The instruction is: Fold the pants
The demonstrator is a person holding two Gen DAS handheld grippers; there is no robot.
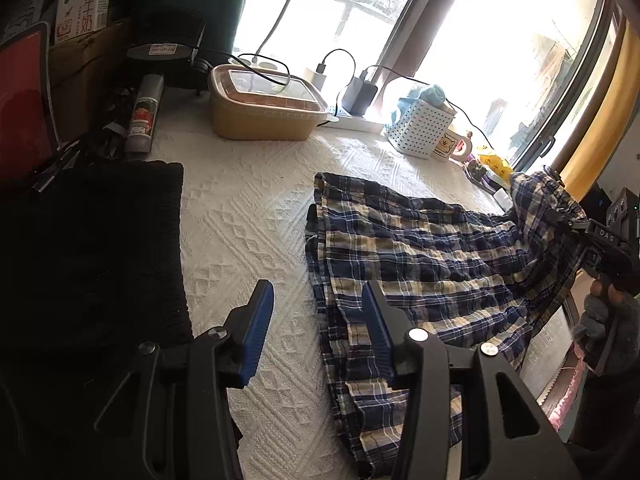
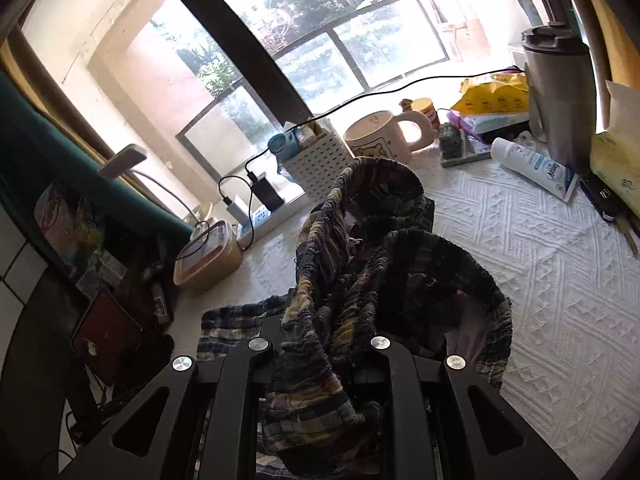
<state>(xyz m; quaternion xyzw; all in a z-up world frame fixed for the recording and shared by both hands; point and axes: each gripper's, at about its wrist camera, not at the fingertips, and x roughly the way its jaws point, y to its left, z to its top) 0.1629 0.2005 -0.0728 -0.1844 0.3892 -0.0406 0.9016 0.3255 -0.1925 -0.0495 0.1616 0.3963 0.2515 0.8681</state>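
Note:
Blue, white and tan plaid pants lie spread on the white textured tablecloth. My left gripper is open just above their near left edge. One of its blue pads is over the plaid, and the other is over bare cloth. At the far right, my right gripper holds the waistband lifted off the table, with a gloved hand below it. In the right wrist view the bunched waistband fills my right gripper, which is shut on it. The fabric hides its fingertips.
A folded black cloth lies left of the pants. Along the window stand a tan lidded box, a power strip with chargers, a white perforated basket and a mug. A white tube and grey tumbler are at the right.

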